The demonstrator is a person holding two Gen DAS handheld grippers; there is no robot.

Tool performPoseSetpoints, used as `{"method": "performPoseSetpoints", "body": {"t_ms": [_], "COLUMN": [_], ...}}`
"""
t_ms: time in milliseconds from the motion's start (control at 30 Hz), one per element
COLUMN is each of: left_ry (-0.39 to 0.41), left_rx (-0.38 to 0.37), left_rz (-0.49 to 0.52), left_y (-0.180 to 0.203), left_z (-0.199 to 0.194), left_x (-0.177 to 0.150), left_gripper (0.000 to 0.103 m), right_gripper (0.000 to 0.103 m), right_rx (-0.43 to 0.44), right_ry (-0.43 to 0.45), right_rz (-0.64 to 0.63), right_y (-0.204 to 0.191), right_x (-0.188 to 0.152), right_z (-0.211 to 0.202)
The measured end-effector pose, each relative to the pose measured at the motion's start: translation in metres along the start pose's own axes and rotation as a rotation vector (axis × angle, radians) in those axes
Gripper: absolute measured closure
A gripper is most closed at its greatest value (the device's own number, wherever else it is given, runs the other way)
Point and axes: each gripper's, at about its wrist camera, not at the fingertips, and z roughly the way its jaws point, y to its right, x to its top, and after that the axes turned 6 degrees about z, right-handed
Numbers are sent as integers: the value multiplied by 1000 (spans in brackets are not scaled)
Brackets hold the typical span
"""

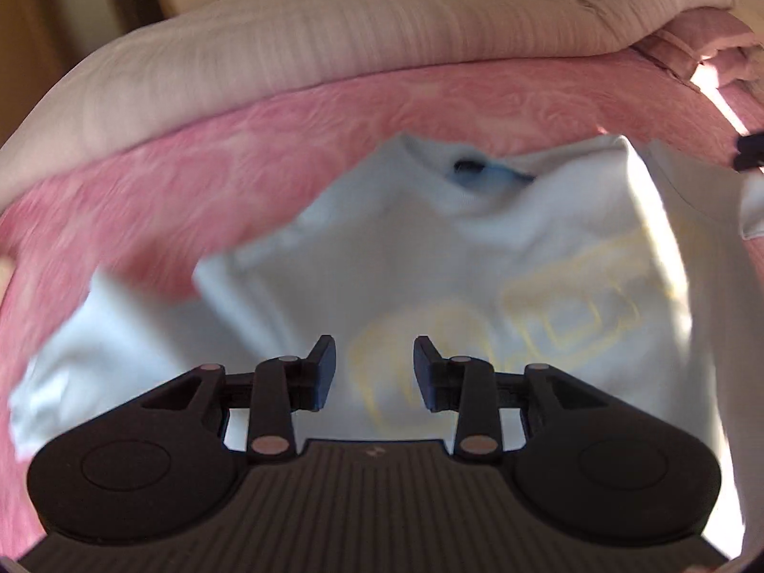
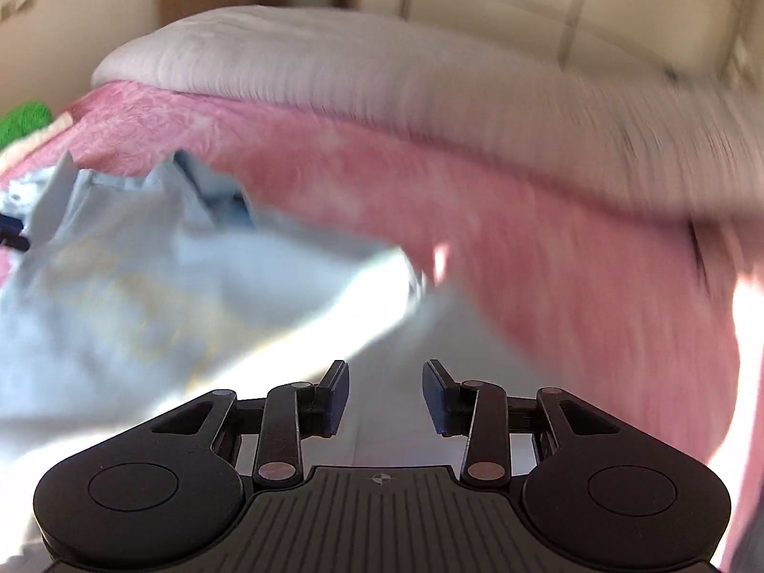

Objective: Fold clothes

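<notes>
A pale blue T-shirt [image 1: 406, 258] with a yellow print lies spread on a pink bed cover [image 1: 200, 181], neck opening toward the far side. My left gripper [image 1: 373, 367] hovers above its chest print, jaws apart with nothing between them. In the right wrist view the same T-shirt [image 2: 143, 286] lies to the left, one sunlit edge reaching under my right gripper [image 2: 385, 394], which is open and holds nothing. Both views are blurred. A dark piece of the right gripper [image 1: 749, 150] shows at the right edge of the left wrist view.
A thick cream duvet [image 1: 310, 62] is bunched along the far side of the bed. Something green [image 2: 24, 119] lies at the bed's far left corner. Pale cupboard doors [image 2: 525, 5] stand behind. Strong sunlight falls across the right part of the bed.
</notes>
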Motion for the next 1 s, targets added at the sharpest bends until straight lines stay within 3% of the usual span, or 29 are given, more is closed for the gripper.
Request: {"method": "performPoseSetpoints", "body": {"t_ms": [67, 167, 267, 367, 467, 600, 700, 800, 833, 867, 933, 1000], "left_ry": [26, 43, 39, 25, 7, -19, -26, -20, -17, -13, 5, 24], "left_rx": [-28, -59, -73, -81, -93, -107, -111, -119, -116, -108, -92, -77], "left_rz": [31, 51, 49, 45, 45, 34, 41, 47, 54, 64, 77, 80], "left_y": [-7, -18, -29, -41, -53, -57, -54, -51, -50, -50, -52, -56], "left_z": [22, 49, 68, 77, 82, 86, 91, 95, 96, 96, 97, 98], "left_x": [21, 42, 51, 45, 35, 21, 17, 16, 17, 19, 24, 31], "left_gripper": [72, 72, 72, 72, 72, 72, 72, 72, 72, 72, 72, 72], "right_gripper": [67, 80, 81, 81, 81, 80, 78, 77, 82, 103, 103, 103], "right_rx": [-4, -5, 2, 17, 71, 83, 88, 119, 141, 164, 143, 64], "right_ry": [31, 41, 12, -85, -177, -128, -102, -86, -95, -96, -42, 49], "right_rz": [-68, -115, -107, -186, -378, -723, -832, -845, -846, -830, -727, -491], "right_y": [-11, -23, -31, -38, -52, -71, -73, -70, -68, -65, -57, -30], "right_x": [27, 61, 81, 72, 45, 4, -1, 5, 7, 11, 32, 63], "right_z": [31, 83, 136, 171, 176, 154, 156, 166, 168, 168, 161, 156]}}
